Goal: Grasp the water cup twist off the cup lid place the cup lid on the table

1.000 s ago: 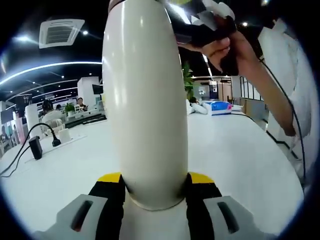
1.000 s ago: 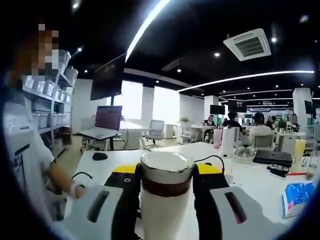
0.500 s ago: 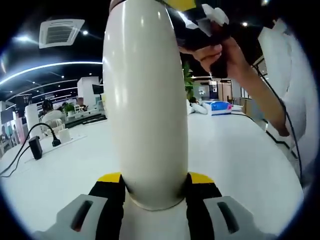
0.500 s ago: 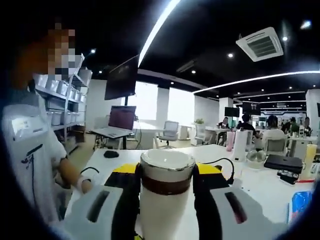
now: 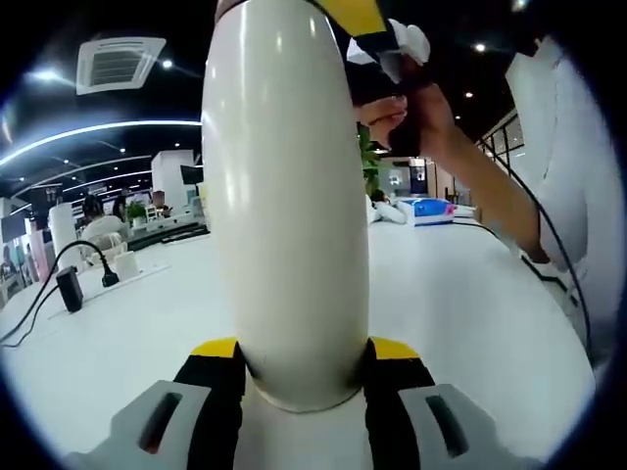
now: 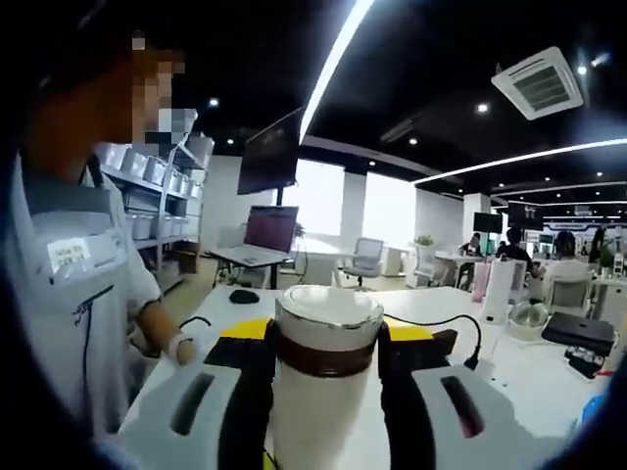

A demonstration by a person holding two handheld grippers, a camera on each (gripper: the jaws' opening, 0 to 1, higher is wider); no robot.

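Gripping the cream water cup (image 5: 284, 196) low on its body, the left gripper (image 5: 304, 367) holds it above the white counter (image 5: 470, 304), while the right gripper (image 6: 323, 343) has its jaws clamped around the cup lid (image 6: 328, 328) on top.

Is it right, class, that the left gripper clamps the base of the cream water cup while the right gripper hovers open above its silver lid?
Not quite. In the right gripper view the right gripper is shut on the silver lid, not hovering open. The left gripper does clamp the base of the cream water cup.
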